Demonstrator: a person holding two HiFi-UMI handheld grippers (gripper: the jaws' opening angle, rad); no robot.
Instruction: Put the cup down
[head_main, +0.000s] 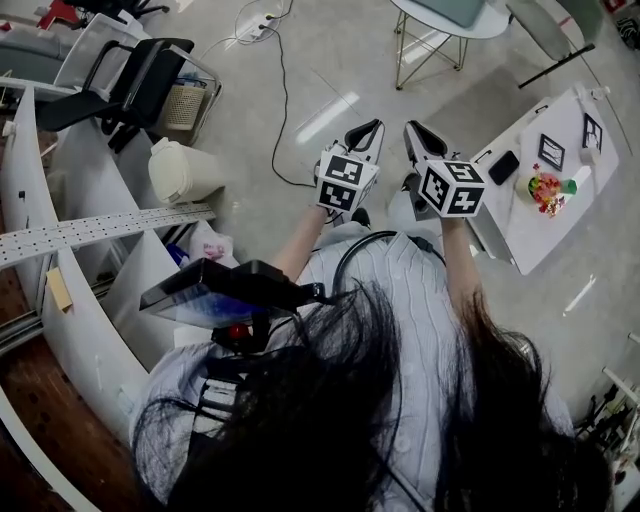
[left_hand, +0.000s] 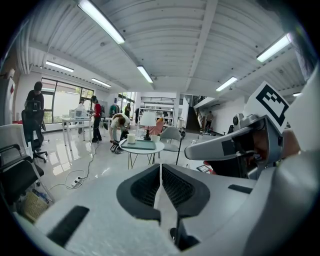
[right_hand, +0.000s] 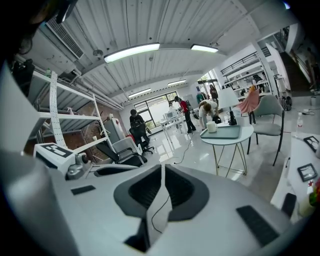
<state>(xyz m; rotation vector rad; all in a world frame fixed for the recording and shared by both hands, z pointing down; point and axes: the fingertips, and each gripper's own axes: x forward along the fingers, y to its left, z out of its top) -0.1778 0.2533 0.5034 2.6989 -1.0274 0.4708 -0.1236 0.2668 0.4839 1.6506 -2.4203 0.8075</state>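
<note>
A white cup (left_hand: 131, 138) stands on a teal tray on a small round table (left_hand: 142, 148) across the room, far from both grippers. The same cup (right_hand: 212, 127) shows in the right gripper view. Neither gripper holds anything. In the head view my left gripper (head_main: 365, 135) and right gripper (head_main: 420, 136) are raised side by side in front of me, above the bare floor. The left gripper (left_hand: 160, 172) is shut with its dark pads touching. The right gripper (right_hand: 163, 175) is shut the same way, with nothing between its pads.
A white table (head_main: 572, 150) at my right carries a black phone (head_main: 503, 166) and a colourful object (head_main: 545, 190). White shelving (head_main: 60, 230), a black chair (head_main: 130, 80) and a white jug (head_main: 180, 170) stand at my left. A cable (head_main: 280, 90) runs over the floor. People stand farther off (left_hand: 96, 117).
</note>
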